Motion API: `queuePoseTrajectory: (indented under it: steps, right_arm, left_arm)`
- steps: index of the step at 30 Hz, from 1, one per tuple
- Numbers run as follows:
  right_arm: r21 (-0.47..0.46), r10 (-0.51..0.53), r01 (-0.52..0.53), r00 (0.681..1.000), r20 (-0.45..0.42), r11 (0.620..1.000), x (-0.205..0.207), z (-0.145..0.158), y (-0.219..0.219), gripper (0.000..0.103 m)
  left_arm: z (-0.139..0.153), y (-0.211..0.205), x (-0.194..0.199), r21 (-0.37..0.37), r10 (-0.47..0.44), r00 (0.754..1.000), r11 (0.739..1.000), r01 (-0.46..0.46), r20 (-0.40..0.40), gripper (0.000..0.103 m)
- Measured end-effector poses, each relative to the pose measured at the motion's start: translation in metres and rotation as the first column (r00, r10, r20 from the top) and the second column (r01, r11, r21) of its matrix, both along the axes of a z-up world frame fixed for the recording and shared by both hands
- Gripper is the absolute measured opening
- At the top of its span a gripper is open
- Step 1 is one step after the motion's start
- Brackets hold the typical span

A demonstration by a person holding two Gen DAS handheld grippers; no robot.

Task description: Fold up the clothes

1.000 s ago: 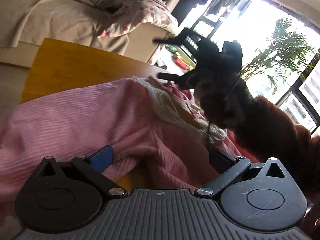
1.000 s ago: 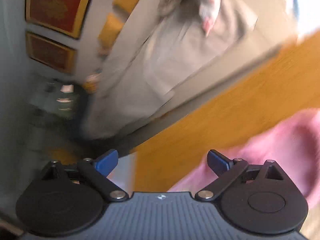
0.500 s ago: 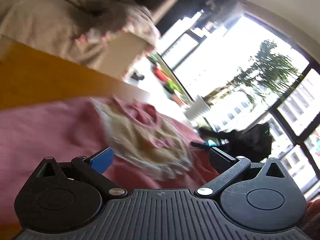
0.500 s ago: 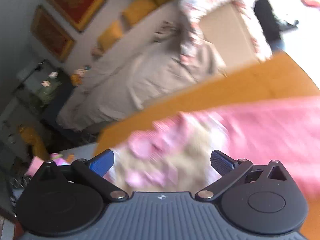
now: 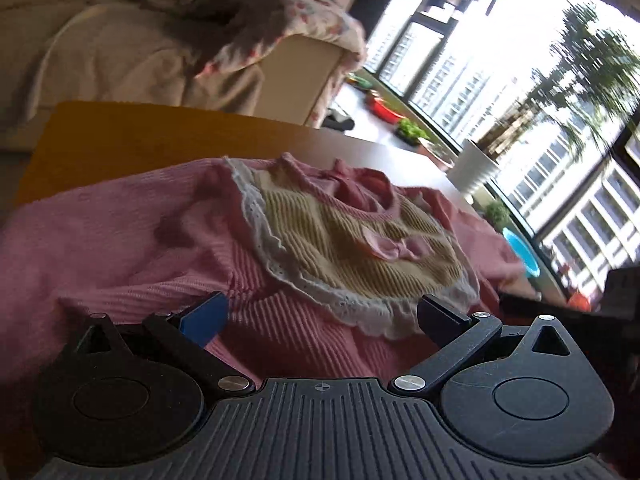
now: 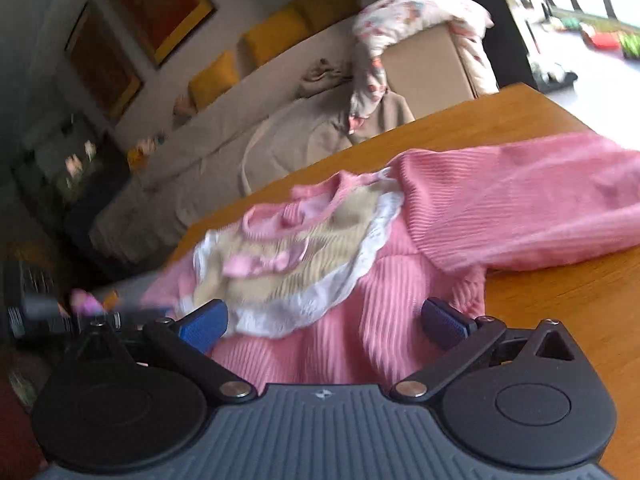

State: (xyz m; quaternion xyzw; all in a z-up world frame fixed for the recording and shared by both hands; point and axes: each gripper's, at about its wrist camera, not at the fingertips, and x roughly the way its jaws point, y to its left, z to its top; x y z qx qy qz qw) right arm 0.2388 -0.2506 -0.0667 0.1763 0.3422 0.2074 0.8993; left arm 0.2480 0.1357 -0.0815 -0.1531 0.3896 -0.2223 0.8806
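— How many garments are there?

— One pink sweater [image 5: 132, 248] with a lace-edged beige collar [image 5: 340, 248] and two pink bows, spread on the wooden table [image 5: 132, 136]. Beyond the table stands a sofa [image 6: 280, 128] with four yellow cushions.

— And your fingers?

— My left gripper [image 5: 320, 316] and right gripper [image 6: 324, 320] both gape wide, holding nothing. The sweater lies just ahead, its collar between each pair.

My left gripper [image 5: 322, 314]: black ribbed body w/ 2 round discs, silver screws at the arm pivots, tiny cross mark at center, blue pad [image 5: 204, 317] on one finger, dark on the other. My right gripper [image 6: 323, 319]: same build, both pads blue.
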Motion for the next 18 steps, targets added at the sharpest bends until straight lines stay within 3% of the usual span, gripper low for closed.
queuePoseTrajectory:
  steps: [5,7,10,14,18]
  right_arm:
    - [-0.008,-0.01,0.01,0.998,0.06,1.0,-0.021,0.02,-0.007,0.103]
    - [-0.006,-0.003,0.003,0.999,0.047,1.0,-0.027,0.022,-0.014,0.103]
    - [-0.034,-0.005,0.004,0.999,-0.035,0.999,-0.028,0.012,-0.021,0.103]
    - [-0.165,-0.038,0.039,0.999,0.006,0.986,-0.035,0.007,-0.026,0.103]
    - [-0.182,-0.029,0.034,0.999,0.032,0.983,-0.04,0.005,-0.026,0.103]
  left_arm:
    - [0.013,-0.002,-0.038,-0.073,-0.029,1.0,0.997,0.029,0.001,0.103]
    - [0.012,-0.003,-0.051,-0.101,-0.037,0.999,0.994,0.035,-0.017,0.103]
    - [0.001,-0.002,-0.071,-0.084,-0.035,0.999,0.996,0.034,-0.009,0.103]
    - [-0.001,0.001,-0.088,-0.036,-0.01,1.0,0.999,0.01,0.004,0.103]
    - [-0.001,0.008,-0.095,-0.057,0.032,0.999,0.998,-0.032,-0.001,0.103]
